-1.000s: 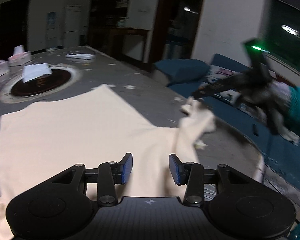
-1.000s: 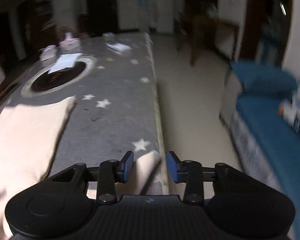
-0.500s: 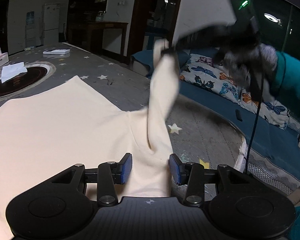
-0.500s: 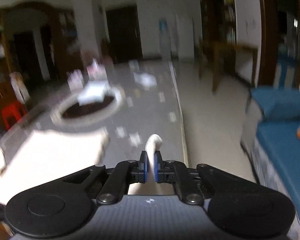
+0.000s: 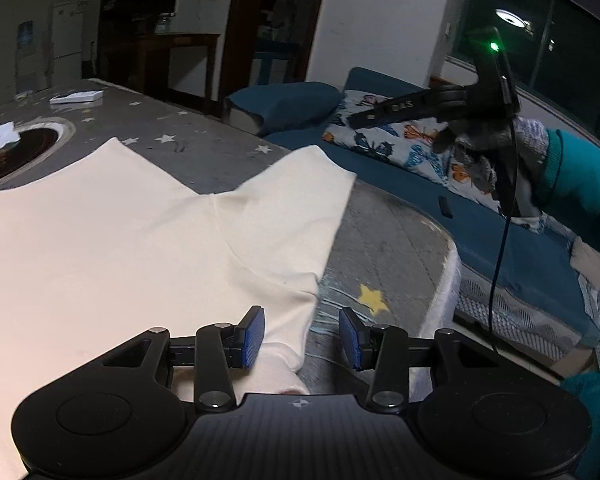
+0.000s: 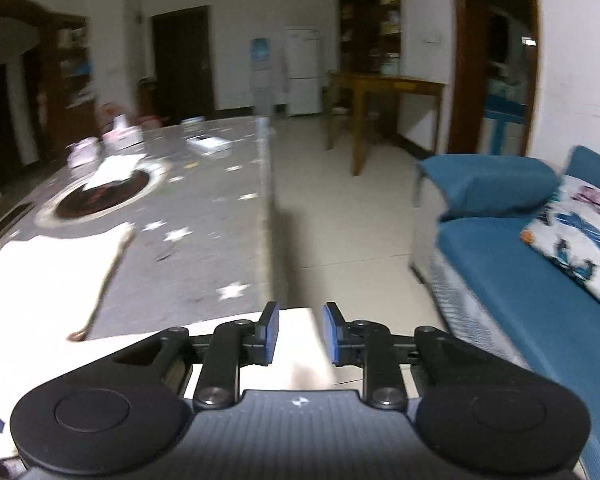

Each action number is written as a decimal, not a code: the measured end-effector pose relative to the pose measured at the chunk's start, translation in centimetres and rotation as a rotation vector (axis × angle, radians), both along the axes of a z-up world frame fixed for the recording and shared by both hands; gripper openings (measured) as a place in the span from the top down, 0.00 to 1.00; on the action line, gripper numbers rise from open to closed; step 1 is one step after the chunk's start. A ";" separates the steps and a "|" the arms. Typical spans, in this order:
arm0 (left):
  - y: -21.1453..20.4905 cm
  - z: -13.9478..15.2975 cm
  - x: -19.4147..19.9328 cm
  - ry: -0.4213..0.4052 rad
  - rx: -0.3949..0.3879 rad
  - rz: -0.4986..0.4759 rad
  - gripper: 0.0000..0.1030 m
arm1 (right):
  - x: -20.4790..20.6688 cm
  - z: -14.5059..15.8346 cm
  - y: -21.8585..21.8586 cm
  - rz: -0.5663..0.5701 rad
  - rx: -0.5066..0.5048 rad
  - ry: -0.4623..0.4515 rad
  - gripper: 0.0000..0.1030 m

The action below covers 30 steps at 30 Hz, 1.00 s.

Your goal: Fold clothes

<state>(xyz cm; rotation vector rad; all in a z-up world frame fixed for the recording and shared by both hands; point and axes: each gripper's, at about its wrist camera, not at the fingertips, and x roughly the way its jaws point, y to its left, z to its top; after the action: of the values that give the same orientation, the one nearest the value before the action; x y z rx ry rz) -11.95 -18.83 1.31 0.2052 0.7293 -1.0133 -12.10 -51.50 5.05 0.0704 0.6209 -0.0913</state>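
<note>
Grey star-print table (image 5: 384, 236) holds cream shirt (image 5: 100, 240), spread flat. Left gripper (image 5: 301, 332) half open, touching nothing; sleeve corner lies just under and between its pads. Sleeve (image 5: 292, 200) points away toward couch. Right gripper (image 6: 298, 332) opening; blurry, cloth looks loose between pads, likely let go.

Dim indoor lighting, fisheye bending at edges; the right wrist view is motion-blurred.

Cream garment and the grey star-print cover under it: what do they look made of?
Cream garment: soft matte knit, probably cotton; it lies flat with a seamed sleeve. Grey cover: matte, thin printed cloth or padded mat, faintly scuffed; which one is unclear.
</note>
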 end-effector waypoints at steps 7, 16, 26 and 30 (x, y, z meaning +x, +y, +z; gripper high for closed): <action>0.1 0.0 -0.3 0.009 0.000 -0.003 0.57 | 3.2 -2.6 3.9 0.126 0.009 0.095 0.66; 1.5 0.8 -0.8 0.021 -0.045 0.040 0.57 | 6.2 -3.0 4.7 0.100 -0.030 0.101 0.58; 7.2 2.8 1.2 -0.014 -0.125 0.315 0.55 | 2.9 -0.3 12.2 0.380 -0.017 0.009 0.47; 10.8 2.5 2.2 -0.005 -0.124 0.471 0.55 | 2.3 0.3 15.9 0.518 -0.009 -0.014 0.45</action>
<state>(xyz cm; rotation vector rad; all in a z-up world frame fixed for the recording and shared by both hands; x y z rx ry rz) -9.76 -7.98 3.80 -0.0723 0.6664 -0.6046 -9.82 -35.62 5.37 -0.0996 0.6077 0.4067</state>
